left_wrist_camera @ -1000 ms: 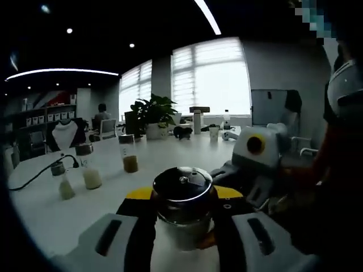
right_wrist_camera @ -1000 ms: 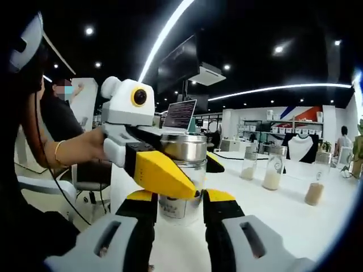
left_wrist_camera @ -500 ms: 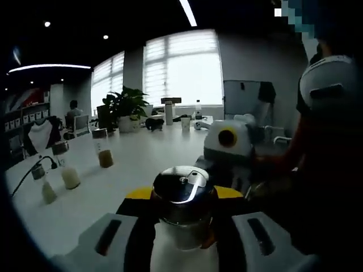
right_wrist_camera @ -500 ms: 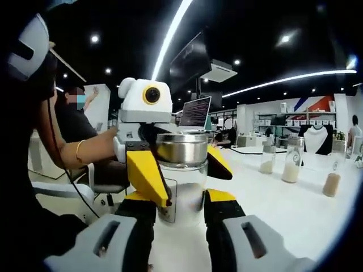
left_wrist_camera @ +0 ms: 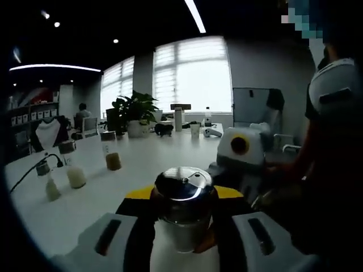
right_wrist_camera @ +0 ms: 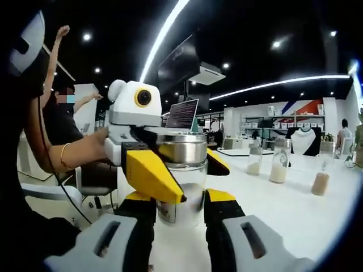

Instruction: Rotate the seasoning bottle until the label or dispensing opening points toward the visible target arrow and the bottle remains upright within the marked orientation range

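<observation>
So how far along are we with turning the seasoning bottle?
Done: both grippers are on the seasoning bottle, the left gripper at its steel cap, the right gripper around the glass body. In hand: the bottle stands upright on the white table. Left: alignment; I can see no target arrow to check against.

In the left gripper view the seasoning bottle (left_wrist_camera: 183,218) is sitting between the jaws with its foot running off the picture's edge and its sides lying behind the dark pads, so no label or arrow is showing there. In the right gripper view the left gripper (right_wrist_camera: 170,173) is crossing in front of the bottle's glass body above the jaws, covering most of the label, whose print is coming out too blurred to read; whether the right gripper (right_wrist_camera: 178,207) is actually touching the glass is staying unclear
</observation>
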{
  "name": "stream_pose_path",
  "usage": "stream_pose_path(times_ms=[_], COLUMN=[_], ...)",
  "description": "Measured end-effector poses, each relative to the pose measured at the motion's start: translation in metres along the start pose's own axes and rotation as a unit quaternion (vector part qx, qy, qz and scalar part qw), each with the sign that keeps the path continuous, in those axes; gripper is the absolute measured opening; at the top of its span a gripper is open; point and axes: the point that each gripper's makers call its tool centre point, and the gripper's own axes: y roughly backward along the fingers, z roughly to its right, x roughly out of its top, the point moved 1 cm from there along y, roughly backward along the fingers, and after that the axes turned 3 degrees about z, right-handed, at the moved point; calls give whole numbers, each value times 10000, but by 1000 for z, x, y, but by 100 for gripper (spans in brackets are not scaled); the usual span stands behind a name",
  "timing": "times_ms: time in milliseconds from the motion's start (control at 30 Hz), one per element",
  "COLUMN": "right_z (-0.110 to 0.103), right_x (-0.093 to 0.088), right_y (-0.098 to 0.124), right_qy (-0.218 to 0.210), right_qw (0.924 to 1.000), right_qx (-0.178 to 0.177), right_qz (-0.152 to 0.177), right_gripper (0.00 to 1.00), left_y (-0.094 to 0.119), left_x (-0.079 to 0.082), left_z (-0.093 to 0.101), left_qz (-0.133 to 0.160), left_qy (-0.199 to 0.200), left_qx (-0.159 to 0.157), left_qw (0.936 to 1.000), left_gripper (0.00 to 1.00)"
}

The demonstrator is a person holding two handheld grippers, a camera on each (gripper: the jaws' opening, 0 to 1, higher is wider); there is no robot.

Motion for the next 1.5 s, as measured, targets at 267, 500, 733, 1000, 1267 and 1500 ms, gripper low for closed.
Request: stream_pose_path(times_ms=[267, 500, 733, 1000, 1267, 1500], right_z=[8, 7, 4, 9, 14, 13], right_x=[2, 3, 3, -3, -7, -8], right_y=[1, -5, -10, -9, -7, -10], right_qy=[-25, -33, 60, -133, -68, 96], right_qw=[9996, 9988, 9974, 9957, 9935, 9925], right_qx=[-265, -478, -702, -897, -1125, -1219], right_qz=[24, 80, 140, 191, 129, 58], right_gripper=[31, 31, 31, 31, 31, 31], left_y=[0, 4, 9, 14, 13, 16], left_x=[7, 10, 7, 4, -4, -5], left_z=[-11, -18, -22, -24, -22, -26], left_qz=[133, 217, 111, 375, 489, 758], left_qy=[-92, -172, -397, -40, 398, 777], left_qx=[925, 1895, 2571, 2759, 2901, 3181], left_qw=[9956, 9815, 9655, 9604, 9549, 9418], left_gripper=[41, 41, 43, 40, 39, 38])
